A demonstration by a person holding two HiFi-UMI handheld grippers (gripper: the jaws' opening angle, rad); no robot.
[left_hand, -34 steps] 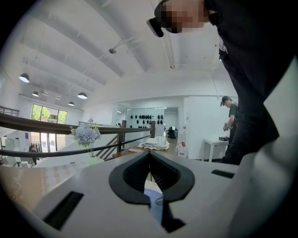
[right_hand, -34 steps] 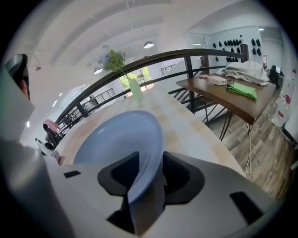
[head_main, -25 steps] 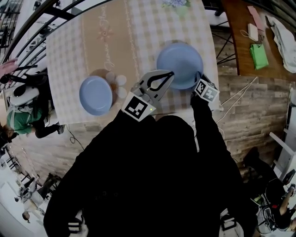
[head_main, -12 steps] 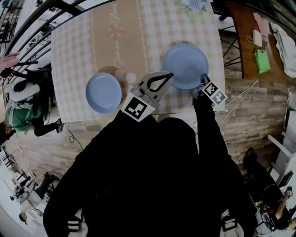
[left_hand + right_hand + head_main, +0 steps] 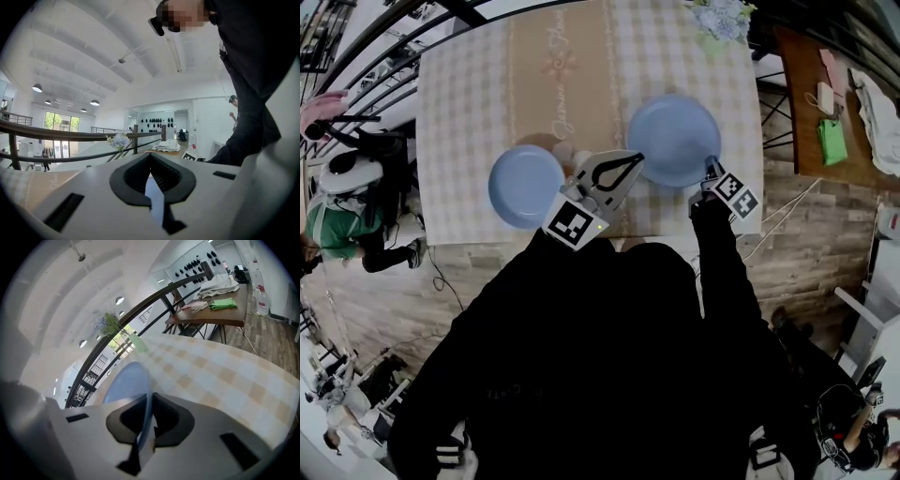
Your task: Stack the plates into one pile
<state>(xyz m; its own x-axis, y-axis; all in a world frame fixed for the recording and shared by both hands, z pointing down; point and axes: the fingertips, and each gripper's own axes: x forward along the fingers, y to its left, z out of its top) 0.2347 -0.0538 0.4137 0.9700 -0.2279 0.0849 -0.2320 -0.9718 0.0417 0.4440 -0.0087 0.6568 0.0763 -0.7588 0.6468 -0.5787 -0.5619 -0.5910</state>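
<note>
Clamping the right gripper (image 5: 149, 400) tight on the larger blue plate (image 5: 673, 139), at its near right rim, with that rim running edge-on between both pads. Not showing clearly whether the plate is lying flat on the checked cloth (image 5: 469, 112) or tipping up off it. Holding the left gripper (image 5: 150, 157) clenched on nothing, tips pressed together, with only a pale sliver showing through the gap behind them. Hovering with those tips just beside the larger plate's left rim in the head view, touching or not being impossible to tell. Leaving the smaller blue plate (image 5: 525, 186) well apart to the left, near the table's front edge, overlapping the left border of the tan runner (image 5: 548, 84) and not yet stacked. Sitting just beside that smaller plate: a few pale round bits (image 5: 562, 150), too small to name. Standing at the far right corner of the cloth: a bunch of flowers (image 5: 724, 17). Curving past the far side of the table in the right gripper view: a dark railing (image 5: 140, 310). Lying out to the right on a wooden side table (image 5: 797, 103): something bright green (image 5: 831, 141)
</note>
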